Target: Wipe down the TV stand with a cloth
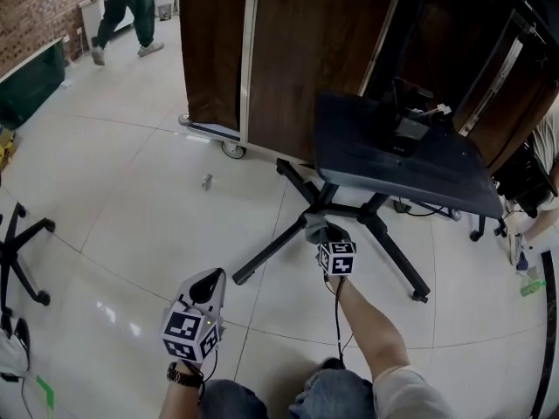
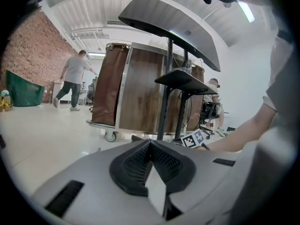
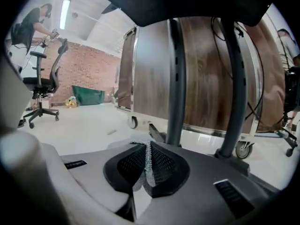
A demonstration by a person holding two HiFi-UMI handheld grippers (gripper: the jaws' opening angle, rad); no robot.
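The cloth (image 3: 146, 168) sits pinched in the closed right gripper (image 1: 321, 232), low where the legs of the TV stand (image 1: 393, 160) meet. Only a thin fold looks caught, so a hard drag might tug it free. The near leg (image 1: 271, 253) stretches toward the person's left. The left gripper (image 1: 208, 285) hangs closed, empty.

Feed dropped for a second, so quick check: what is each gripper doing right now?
Left gripper: closed, nothing between the jaws.
Right gripper: closed on the cloth.
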